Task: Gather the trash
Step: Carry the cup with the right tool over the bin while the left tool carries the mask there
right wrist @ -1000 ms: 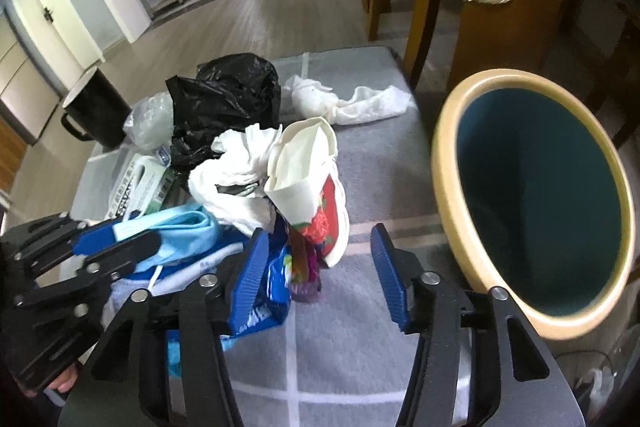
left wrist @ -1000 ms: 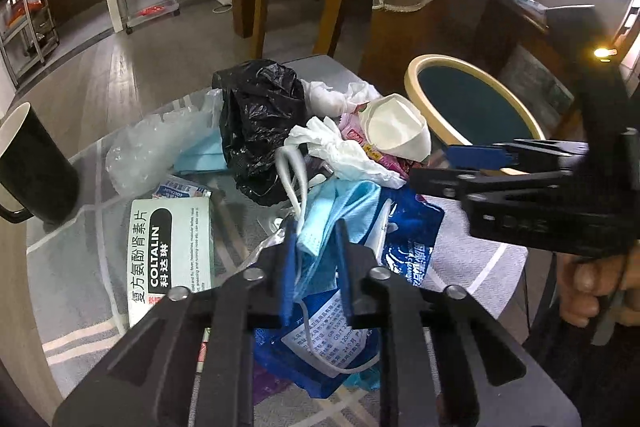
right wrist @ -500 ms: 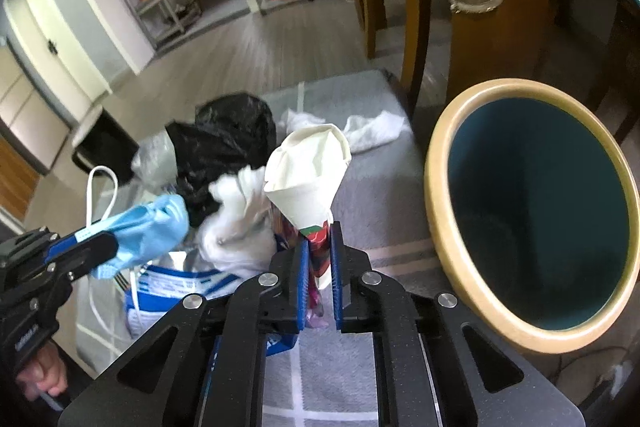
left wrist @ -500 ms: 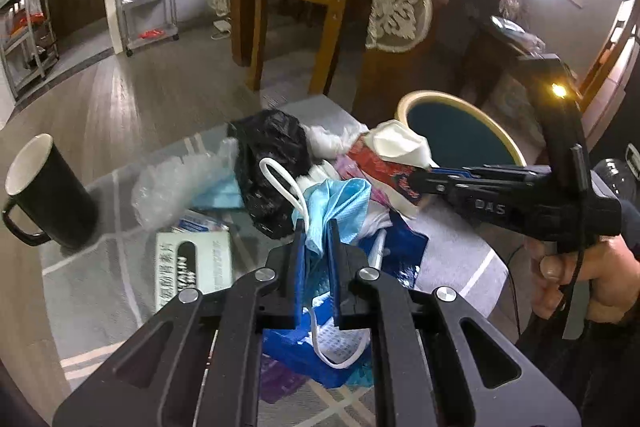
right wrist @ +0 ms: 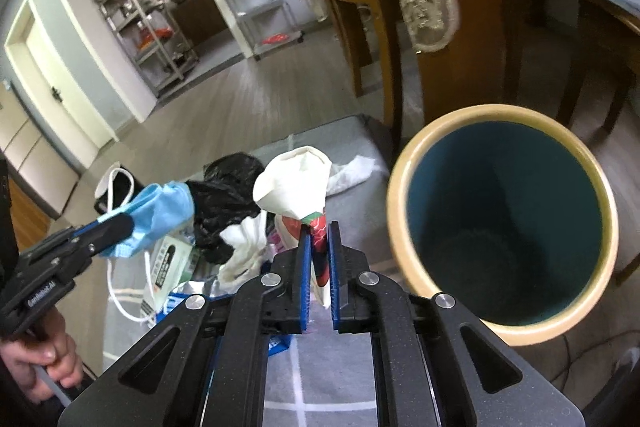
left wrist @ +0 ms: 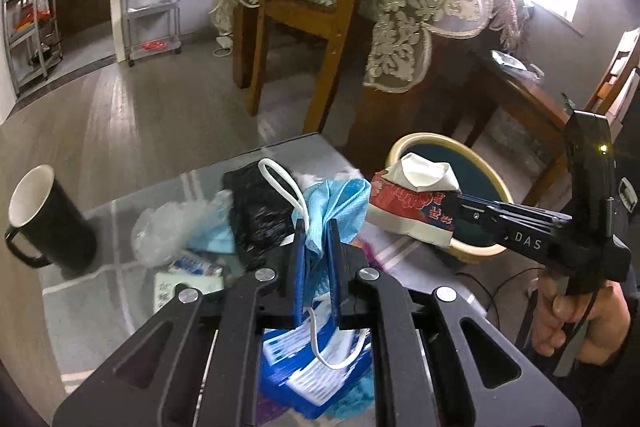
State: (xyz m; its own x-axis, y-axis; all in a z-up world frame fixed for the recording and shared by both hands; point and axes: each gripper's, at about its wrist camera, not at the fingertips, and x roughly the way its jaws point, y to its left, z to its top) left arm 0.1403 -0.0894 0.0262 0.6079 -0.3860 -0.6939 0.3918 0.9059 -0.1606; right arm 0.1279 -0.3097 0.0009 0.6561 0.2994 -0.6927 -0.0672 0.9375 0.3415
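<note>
Two handheld grippers lift litter off a cluttered low table (right wrist: 352,139) beside a cream-rimmed bin (right wrist: 400,195), which fills the right of the right wrist view.

The left gripper (left wrist: 318,247) has its jaws pinched narrow on a blue face mask (left wrist: 336,203) at the centre of the left wrist view. The mask bunches above the pads, one white ear loop (left wrist: 280,179) arching to the upper left and another trailing below. It looks limp and nearly weightless, likely to droop and snag by its loops, so the crumpled middle seems the safest hold. Crushed as it is, it has no clear long axis.

The right gripper (right wrist: 318,259) has its jaws nearly closed on a flattened paper cup (right wrist: 296,187), red print at its base and white mouth flared toward the upper left of the right wrist view. Its long axis runs up from the pads. Thin and already creased, it should take a squeeze at the base without slipping.

A black bag (left wrist: 260,215), clear plastic (left wrist: 172,227) and a blue-and-white wrapper (left wrist: 312,371) lie on the table; a black mug (left wrist: 48,219) stands at the left edge of the left wrist view.
</note>
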